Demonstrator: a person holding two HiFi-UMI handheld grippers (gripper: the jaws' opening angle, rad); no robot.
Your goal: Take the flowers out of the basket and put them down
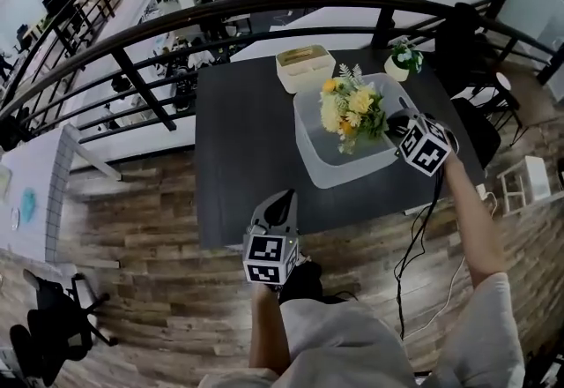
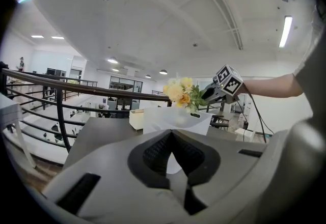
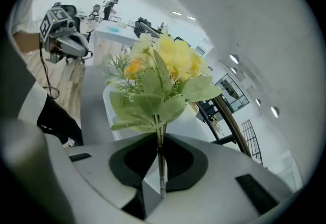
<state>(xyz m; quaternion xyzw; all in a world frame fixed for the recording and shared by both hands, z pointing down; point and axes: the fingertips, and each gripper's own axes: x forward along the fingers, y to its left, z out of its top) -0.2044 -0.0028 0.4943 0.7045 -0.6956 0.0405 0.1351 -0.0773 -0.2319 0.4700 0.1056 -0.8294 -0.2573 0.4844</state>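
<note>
A bunch of yellow flowers [image 1: 351, 113] with green leaves hangs over the white basket [image 1: 310, 144] on the dark table [image 1: 238, 157]. My right gripper [image 1: 397, 126] is shut on the thin stems, which run down between its pads in the right gripper view [image 3: 161, 162], the blooms [image 3: 168, 60] standing up beyond. In the left gripper view the flowers [image 2: 181, 91] sit just above the basket [image 2: 173, 118] rim, with the right gripper [image 2: 211, 93] beside them. My left gripper [image 1: 278, 219] hovers at the table's front edge, shut [image 2: 171, 132] and holding nothing.
A cream box [image 1: 304, 67] stands behind the basket and a small potted plant [image 1: 404, 58] at the table's far right corner. A black railing [image 1: 132, 69] curves behind the table. A black cable [image 1: 423, 236] hangs from the right gripper. A white stool [image 1: 524, 183] stands at the right.
</note>
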